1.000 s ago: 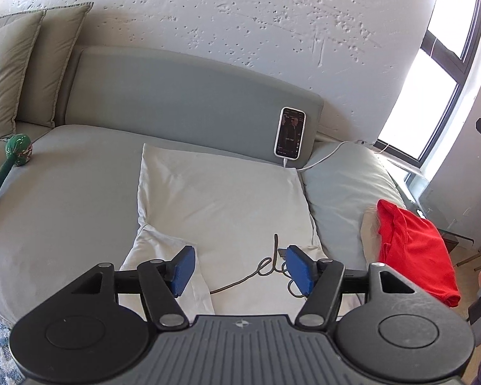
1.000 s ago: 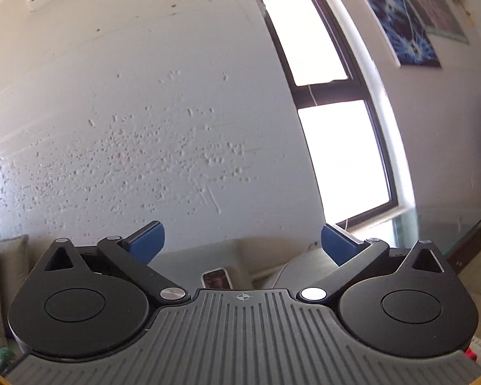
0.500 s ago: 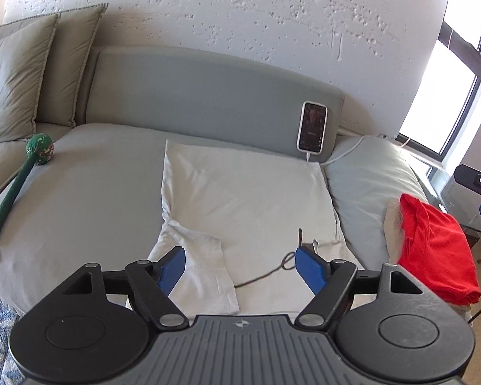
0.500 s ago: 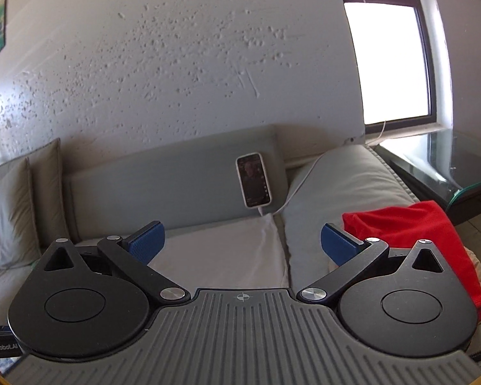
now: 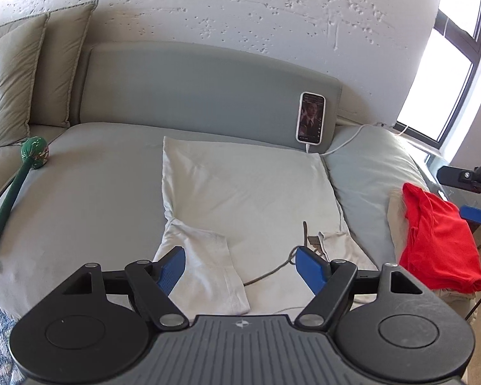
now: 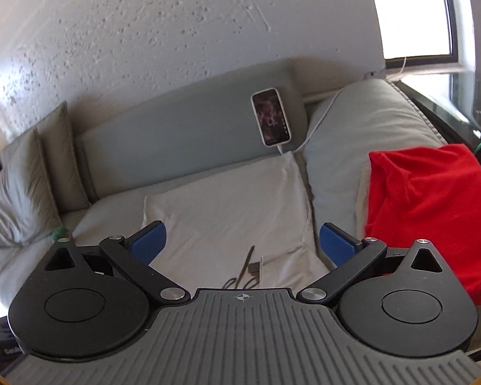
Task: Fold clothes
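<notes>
A white shirt [image 5: 250,192] lies flat on the grey sofa seat, sleeves toward me; it also shows in the right wrist view [image 6: 227,211]. A brown cord [image 5: 282,266] lies on its near hem. A red shirt [image 5: 439,234] sits folded on a small pile on the right cushion, also in the right wrist view [image 6: 429,205]. My left gripper [image 5: 240,266] is open and empty, hovering over the white shirt's near edge. My right gripper [image 6: 242,243] is open and empty above the shirt's right sleeve; its finger [image 5: 477,215] shows at the left view's right edge.
A phone [image 5: 311,118] on a white cable leans on the sofa backrest [image 5: 189,96]. A green stick toy [image 5: 16,186] lies on the left of the seat. Beige pillows [image 5: 19,77] stand at far left. A window [image 5: 455,64] and glass side table are at right.
The right gripper has tilted down from the wall toward the sofa, bringing both shirts into view. The left gripper has pulled back and shifted left slightly. Both stay open.
</notes>
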A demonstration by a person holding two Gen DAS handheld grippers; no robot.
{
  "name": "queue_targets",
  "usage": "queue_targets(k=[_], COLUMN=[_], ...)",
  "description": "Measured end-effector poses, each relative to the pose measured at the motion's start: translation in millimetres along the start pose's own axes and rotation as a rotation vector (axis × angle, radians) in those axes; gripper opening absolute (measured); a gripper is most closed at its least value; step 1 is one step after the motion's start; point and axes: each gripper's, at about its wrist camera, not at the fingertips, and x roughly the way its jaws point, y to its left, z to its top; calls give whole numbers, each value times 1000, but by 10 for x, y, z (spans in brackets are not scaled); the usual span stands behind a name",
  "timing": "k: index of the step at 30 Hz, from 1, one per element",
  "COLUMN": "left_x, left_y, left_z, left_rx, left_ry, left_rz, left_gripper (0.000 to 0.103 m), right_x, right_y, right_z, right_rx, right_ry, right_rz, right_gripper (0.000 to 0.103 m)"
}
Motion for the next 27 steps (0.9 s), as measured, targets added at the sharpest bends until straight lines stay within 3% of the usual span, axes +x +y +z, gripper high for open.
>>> queue_targets(k=[4, 8, 11, 15, 20, 27], left_x=[5, -222, -643, -1373, -1857, -2207], left_y=[163, 308, 230, -28, -261, -293], left_z=[127, 294, 480, 618, 527, 492], left_rx=[-88, -375, -534, -502, -391, -371], left_ry=[-32, -67, -120, -282, -421, -606], left_rz=[-4, -130, -125, -167, -144, -159], left_gripper=[74, 74, 85, 100, 102, 102], right_x=[67, 49, -53, -263, -468, -567], right_y=[12, -30, -59, 30, 96, 159], right_z=[134, 210, 346, 502, 508, 546], right_rx=[-27, 16, 79, 87, 92, 127], right_ry=[11, 22, 21, 13, 16, 16], right_rz=[-10, 49, 66, 45, 18, 32], right_gripper=[103, 102, 102, 102, 102, 102])
